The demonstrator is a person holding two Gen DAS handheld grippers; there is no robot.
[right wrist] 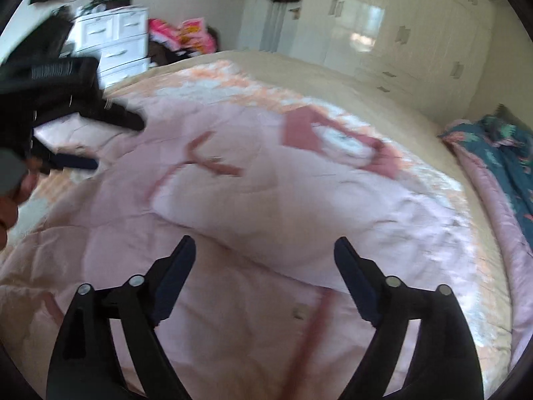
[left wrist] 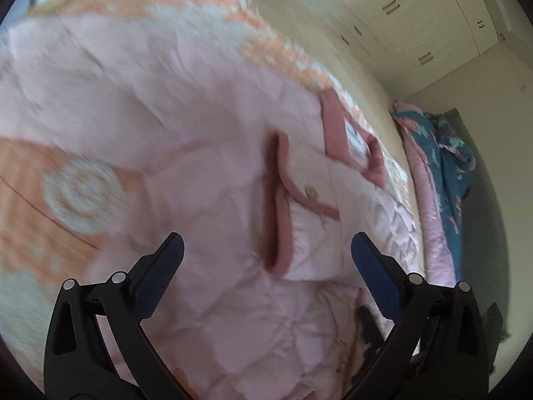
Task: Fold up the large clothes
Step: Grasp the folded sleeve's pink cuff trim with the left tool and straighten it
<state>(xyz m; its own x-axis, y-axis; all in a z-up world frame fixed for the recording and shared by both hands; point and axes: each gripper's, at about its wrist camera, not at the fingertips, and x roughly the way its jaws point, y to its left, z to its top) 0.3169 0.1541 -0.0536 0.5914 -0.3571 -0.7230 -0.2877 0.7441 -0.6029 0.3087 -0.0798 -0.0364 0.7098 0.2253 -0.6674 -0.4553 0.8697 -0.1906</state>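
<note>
A large pale pink quilted jacket (left wrist: 206, 126) with dark pink trim lies spread on the bed; it also shows in the right wrist view (right wrist: 266, 200). Its dark pink collar (left wrist: 336, 123) lies toward the far right, and a trimmed pocket with a button (left wrist: 311, 192) sits just ahead of my left gripper (left wrist: 268, 245). That gripper is open and empty, hovering over the jacket. My right gripper (right wrist: 265, 248) is open and empty above the jacket's lower part. The left gripper (right wrist: 86, 163) shows at the left of the right wrist view, open over a sleeve. Both views are motion-blurred.
The bed (right wrist: 276, 63) carries an orange and white patterned cover (left wrist: 76, 193). A teal floral and pink quilt (right wrist: 499, 156) is bunched at the right edge. White wardrobes (right wrist: 399, 33) stand behind, and a white drawer unit (right wrist: 116, 43) stands at the far left.
</note>
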